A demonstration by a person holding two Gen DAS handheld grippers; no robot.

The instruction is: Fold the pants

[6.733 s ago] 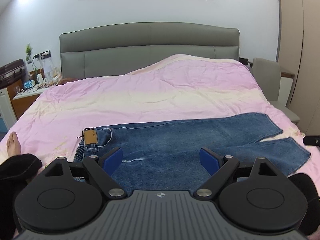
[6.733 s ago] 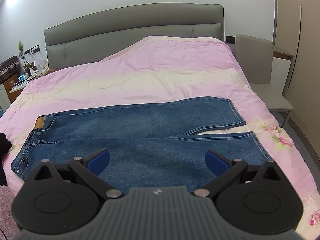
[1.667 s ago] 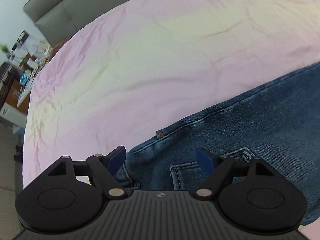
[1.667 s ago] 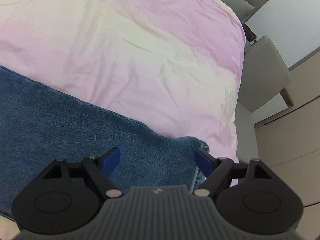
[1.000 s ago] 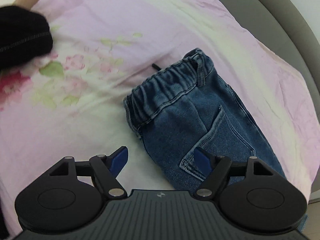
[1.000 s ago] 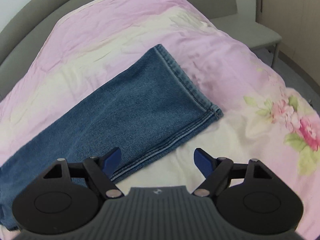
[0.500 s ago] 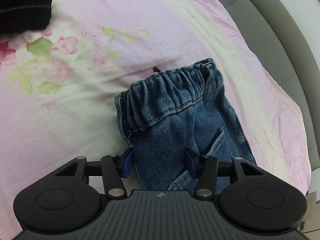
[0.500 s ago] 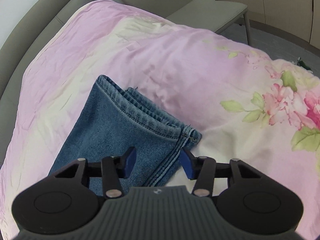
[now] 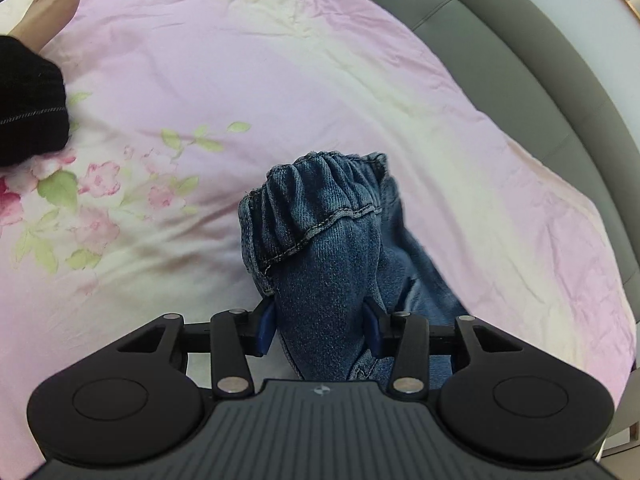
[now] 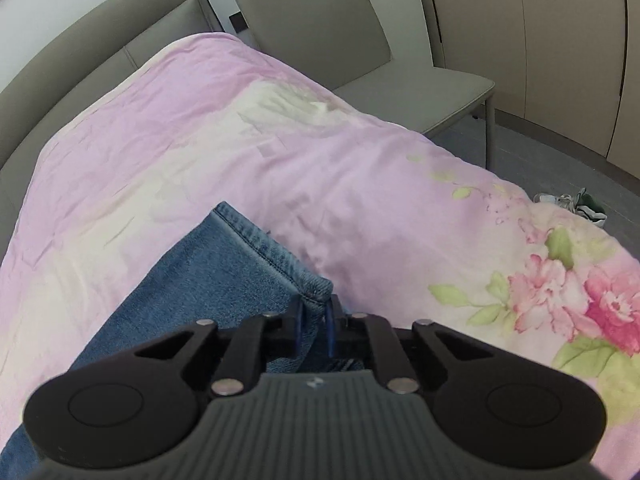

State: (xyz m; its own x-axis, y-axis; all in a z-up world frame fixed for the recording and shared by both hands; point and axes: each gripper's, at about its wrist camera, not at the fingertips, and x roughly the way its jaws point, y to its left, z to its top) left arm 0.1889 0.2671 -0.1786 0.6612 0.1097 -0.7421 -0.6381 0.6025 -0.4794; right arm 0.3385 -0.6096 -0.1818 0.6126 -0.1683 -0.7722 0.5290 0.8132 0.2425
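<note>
Spread along the pink floral quilt (image 9: 280,80), the jeans (image 9: 320,264) look thick, floppy and fairly heavy, so the left gripper (image 9: 320,330) closing around the bunched waistband and the right gripper (image 10: 314,330) pinching the hem seem well placed.

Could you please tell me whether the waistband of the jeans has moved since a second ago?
Yes. The waistband, bunched in the closing left claw, has lifted off the quilt it lay flat on.

My left gripper (image 9: 320,328), low in the frame's centre, is closing on bunched denim; my right gripper (image 10: 314,326), low centre, has its fingers clamped together on cloth.
</note>
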